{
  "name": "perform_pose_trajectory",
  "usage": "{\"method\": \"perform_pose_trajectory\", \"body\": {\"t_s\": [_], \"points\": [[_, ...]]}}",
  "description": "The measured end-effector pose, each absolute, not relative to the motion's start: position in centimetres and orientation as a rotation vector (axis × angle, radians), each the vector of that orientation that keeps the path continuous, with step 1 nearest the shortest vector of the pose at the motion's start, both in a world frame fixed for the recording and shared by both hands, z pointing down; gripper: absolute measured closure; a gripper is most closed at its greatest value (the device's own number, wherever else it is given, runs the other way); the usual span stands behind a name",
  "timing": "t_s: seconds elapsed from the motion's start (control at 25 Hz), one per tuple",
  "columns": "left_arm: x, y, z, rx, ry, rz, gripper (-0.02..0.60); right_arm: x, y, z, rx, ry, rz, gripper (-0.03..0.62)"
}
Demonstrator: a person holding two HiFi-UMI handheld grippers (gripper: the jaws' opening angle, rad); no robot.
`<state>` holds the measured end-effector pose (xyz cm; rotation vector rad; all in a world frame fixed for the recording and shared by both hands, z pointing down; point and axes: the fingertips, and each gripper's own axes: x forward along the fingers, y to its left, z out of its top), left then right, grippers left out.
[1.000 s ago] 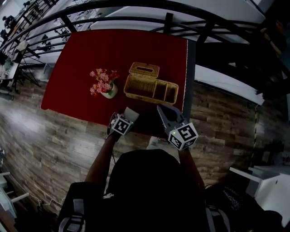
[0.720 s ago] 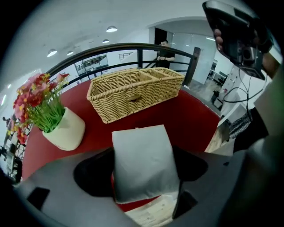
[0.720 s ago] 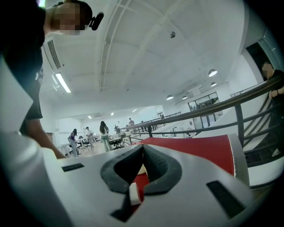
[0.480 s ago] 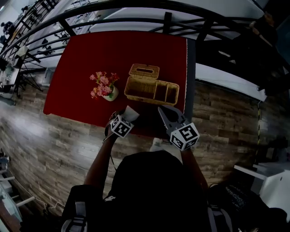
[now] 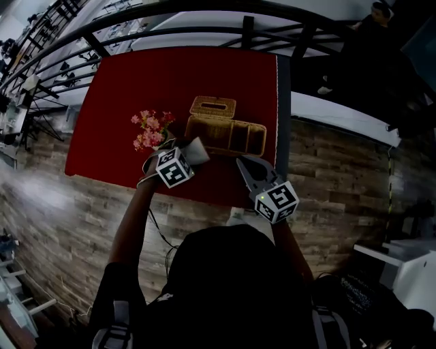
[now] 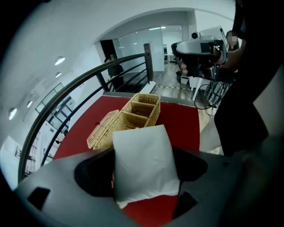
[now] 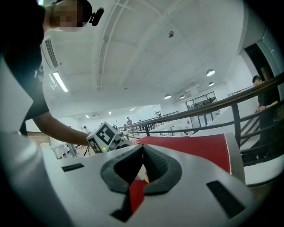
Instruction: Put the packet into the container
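A white packet (image 6: 142, 164) is pinched between the jaws of my left gripper (image 6: 143, 179) and stands up out of them. In the head view the left gripper (image 5: 185, 155) holds the packet (image 5: 198, 150) just in front of the wicker container's (image 5: 225, 129) near left corner. The container (image 6: 133, 116) is a woven basket with a lidded part and open compartments, and it lies ahead of the packet on the red table (image 5: 136, 88). My right gripper (image 5: 243, 165) is shut with nothing in it, near the table's front edge, to the right of the container. Its jaws (image 7: 143, 153) meet at the tips.
A small white pot of pink flowers (image 5: 150, 131) stands left of the container, close to my left gripper. The table's right edge (image 5: 283, 102) runs along a black railing (image 5: 204, 10). Wooden floor lies below the table's front edge.
My left gripper has risen from the table's front edge and moved forward with the packet, toward the container and flowers. The right gripper has barely moved.
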<state>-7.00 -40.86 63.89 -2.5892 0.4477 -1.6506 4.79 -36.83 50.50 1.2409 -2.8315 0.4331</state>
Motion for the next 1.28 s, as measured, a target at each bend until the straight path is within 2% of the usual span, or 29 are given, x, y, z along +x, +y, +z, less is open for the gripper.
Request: {"method": "perform_pose_trajectory", "body": {"t_s": [0.16,0.36,0.64,1.28], "points": [[-5.6,-43.8,63.0,-2.477,0.331,-1.663,0.175,5.1,-37.2,50.6,1.261,-2.818,0.427,0.572],[-1.8,-45.1,62.6,-2.506,0.082,-1.538,0.175,5.6,-37.3,50.7,1.27,-2.802,0.432,0.572],[0.2,-46.9,65.4,-2.36,-0.145,-1.619,0.175,7.2,-37.0,51.5,1.314,-2.763,0.446,0.572],[0.8,-48.6,69.3,-2.447,-0.214,-1.711,0.175,6.5,-37.9,50.3,1.263,-2.761,0.377,0.572]]}}
